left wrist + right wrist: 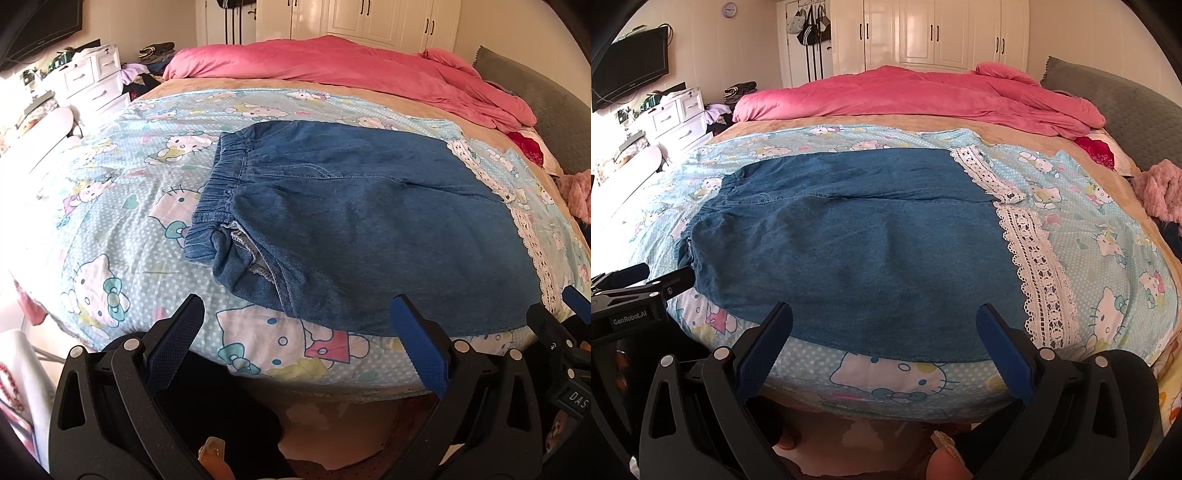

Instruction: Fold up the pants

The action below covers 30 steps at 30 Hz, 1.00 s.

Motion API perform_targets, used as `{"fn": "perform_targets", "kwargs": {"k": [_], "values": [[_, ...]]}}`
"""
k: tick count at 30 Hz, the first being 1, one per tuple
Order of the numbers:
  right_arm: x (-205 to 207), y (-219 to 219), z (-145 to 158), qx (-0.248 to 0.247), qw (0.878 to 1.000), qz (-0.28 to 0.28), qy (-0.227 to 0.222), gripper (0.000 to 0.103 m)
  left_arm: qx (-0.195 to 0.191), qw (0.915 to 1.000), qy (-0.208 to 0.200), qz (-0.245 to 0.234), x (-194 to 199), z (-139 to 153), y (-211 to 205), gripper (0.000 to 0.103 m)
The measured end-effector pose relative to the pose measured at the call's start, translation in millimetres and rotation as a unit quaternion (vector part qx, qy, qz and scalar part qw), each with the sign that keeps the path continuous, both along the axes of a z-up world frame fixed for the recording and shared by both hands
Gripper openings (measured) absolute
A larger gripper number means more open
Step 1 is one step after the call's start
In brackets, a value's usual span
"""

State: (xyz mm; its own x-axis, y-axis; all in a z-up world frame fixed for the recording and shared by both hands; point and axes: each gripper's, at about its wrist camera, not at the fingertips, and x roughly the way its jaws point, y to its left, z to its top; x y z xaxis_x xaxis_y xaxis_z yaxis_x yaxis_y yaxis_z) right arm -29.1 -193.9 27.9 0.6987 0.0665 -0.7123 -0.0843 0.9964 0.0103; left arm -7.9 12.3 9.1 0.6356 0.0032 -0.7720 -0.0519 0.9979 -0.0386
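On the bed (798,129), your largest reference is the light blue cartoon-cat sheet (1108,236), with a pink duvet (923,96) bunched along its far edge. The pants (849,251) lie flat across the middle of that sheet: blue denim, legs laid side by side, elastic gathered waistband (218,184) at your left, white lace hems (1038,280) at your right. A pocket lining shows near the waistband. Your left gripper (299,314) hovers just short of the near denim edge, jaws spread wide, holding nothing. Your right gripper (884,321) matches it: wide apart, empty.
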Motion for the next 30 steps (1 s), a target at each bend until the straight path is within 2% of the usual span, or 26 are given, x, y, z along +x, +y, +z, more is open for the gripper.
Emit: {"fn": "perform_targets", "kwargs": {"k": [30], "values": [[0.2, 1.9, 0.8, -0.004, 1.0, 0.005, 0.002, 0.099, 0.001, 1.0, 0.0, -0.001, 0.2, -2.9, -1.5, 0.095]]}}
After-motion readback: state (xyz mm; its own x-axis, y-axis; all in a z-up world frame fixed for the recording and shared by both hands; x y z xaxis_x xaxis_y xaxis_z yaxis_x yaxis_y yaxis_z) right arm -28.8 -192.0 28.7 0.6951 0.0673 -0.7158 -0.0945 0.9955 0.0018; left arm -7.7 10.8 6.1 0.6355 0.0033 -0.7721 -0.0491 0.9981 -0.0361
